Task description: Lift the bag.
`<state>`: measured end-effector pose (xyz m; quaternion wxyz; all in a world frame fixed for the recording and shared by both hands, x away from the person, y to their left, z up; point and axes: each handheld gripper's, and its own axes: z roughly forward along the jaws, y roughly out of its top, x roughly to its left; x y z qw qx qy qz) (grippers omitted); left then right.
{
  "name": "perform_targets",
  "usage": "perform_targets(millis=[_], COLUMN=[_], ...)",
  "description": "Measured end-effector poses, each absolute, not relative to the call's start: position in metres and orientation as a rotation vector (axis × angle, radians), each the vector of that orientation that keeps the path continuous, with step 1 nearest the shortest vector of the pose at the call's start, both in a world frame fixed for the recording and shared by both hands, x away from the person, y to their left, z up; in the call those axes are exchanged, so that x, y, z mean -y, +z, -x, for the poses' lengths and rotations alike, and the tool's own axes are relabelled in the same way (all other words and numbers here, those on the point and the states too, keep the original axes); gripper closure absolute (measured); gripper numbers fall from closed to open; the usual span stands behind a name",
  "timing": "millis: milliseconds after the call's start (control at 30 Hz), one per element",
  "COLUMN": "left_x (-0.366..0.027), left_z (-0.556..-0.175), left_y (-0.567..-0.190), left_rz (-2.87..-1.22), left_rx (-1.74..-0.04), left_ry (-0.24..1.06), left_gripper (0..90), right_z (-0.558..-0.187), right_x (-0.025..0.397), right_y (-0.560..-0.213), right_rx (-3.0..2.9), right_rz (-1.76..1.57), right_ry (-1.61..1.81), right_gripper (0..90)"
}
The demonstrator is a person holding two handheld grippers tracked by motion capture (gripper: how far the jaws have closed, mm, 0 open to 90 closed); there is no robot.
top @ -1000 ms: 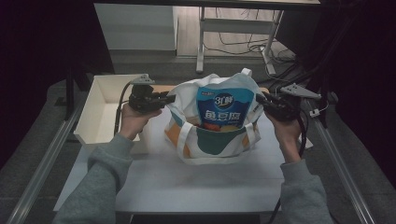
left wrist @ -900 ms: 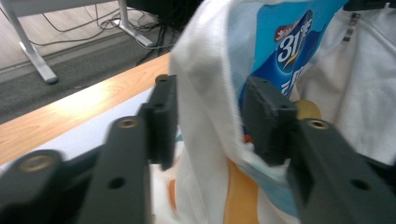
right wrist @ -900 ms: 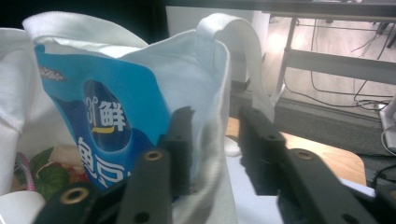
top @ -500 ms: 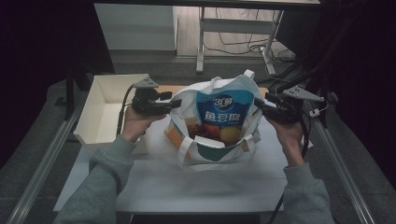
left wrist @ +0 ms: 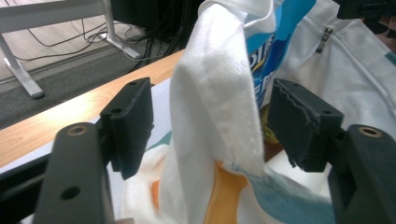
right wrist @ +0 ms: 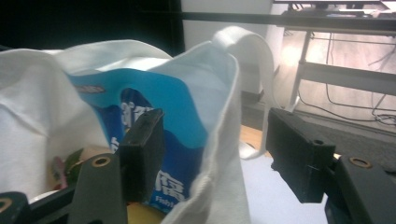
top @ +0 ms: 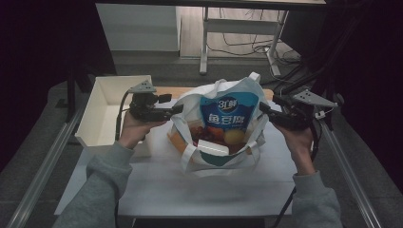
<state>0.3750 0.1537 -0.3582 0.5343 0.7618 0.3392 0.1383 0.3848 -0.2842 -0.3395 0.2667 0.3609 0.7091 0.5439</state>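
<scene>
the white tote bag stands mid-table, its mouth spread, groceries inside. left gripper straddles the left rim, jaws apart, not clamped; right gripper likewise released around the right rim. step in hand: gripping the rims. next move likely calls for closing both jaws evenly on the fabric.

Matt white cloth bag, wooden table edge

A white cloth bag with a blue printed panel stands open between the left claw and right claw, its rim inside each claw's parted jaws, groceries visible within.
</scene>
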Motion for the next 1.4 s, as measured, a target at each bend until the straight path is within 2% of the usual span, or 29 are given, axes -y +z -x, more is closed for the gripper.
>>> perform_targets(millis=[733, 967, 1400], left_x=[-0.203, -0.211, -0.197], left_z=[-0.333, -0.328, -0.317], left_y=[-0.366, -0.385, -0.409], left_rz=[-1.815, -1.836, -1.922], left_rx=[-0.823, -0.857, -0.827], left_ry=[0.350, 0.323, 0.299], left_gripper=[30.9, 31.2, 33.0], right_z=[-0.357, -0.351, -0.344], right_x=[0.316, 0.327, 0.326], right_y=[-0.343, -0.357, -0.397], right_rx=[-1.909, -1.915, -2.024], right_rz=[-0.974, -1.011, -1.036], right_ry=[1.525, 1.494, 1.394], right_gripper=[36.9, 37.0, 37.4])
